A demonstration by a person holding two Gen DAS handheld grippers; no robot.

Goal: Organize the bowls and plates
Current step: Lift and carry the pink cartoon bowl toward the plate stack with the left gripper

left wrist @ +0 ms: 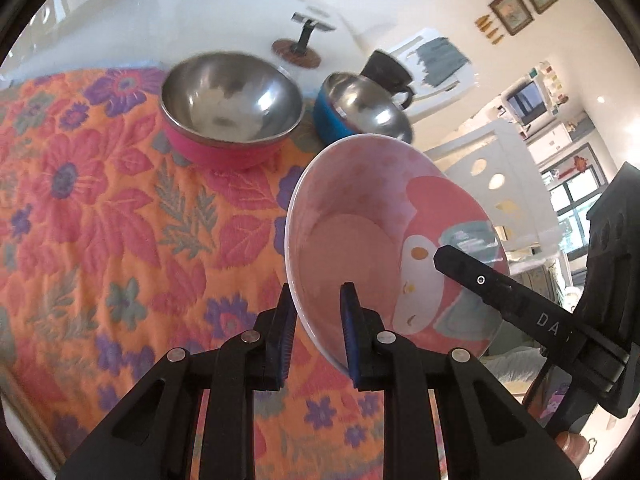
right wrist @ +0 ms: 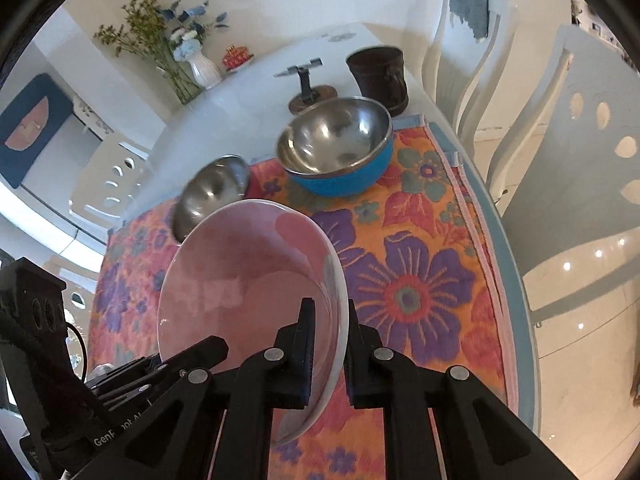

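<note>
White glossy counter (right wrist: pixel 224 120) fills the far half of both wrist views, and an orange cloth (left wrist: pixel 100 208) patterned with red and purple flowers covers its near half. Pale walls close the room; 2 framed pictures (left wrist: pixel 524 4) hang on one of them, and 2 white chairs (right wrist: pixel 560 128) with oval cut-outs stand beside the counter's edge, one draped with a grey-blue towel (right wrist: pixel 472 4).

On the cloth stand 2 steel-lined bowls: the pink-sided bowl (left wrist: pixel 230 108) and the blue-sided bowl (right wrist: pixel 340 148), near each other, both upright and empty. 1 pink plate (left wrist: pixel 384 240) printed with a cartoon rabbit is tilted steeply, lifted clear of the cloth, in front of those bowls. The left gripper (left wrist: pixel 316 332) pinches the plate's lower rim, one blue pad on each face. The right gripper (right wrist: pixel 328 352) pinches the opposite rim in the same way, its dark fingers pressed against the plate from both sides.

Beyond the cloth, on the bare counter, are 1 dark brown mug (right wrist: pixel 378 76), 1 small black stand on a round wooden base (right wrist: pixel 310 92), 1 white vase (right wrist: pixel 204 68) holding green stems and blue flowers, and 1 small red object (right wrist: pixel 236 58) beside it, too small to identify.
</note>
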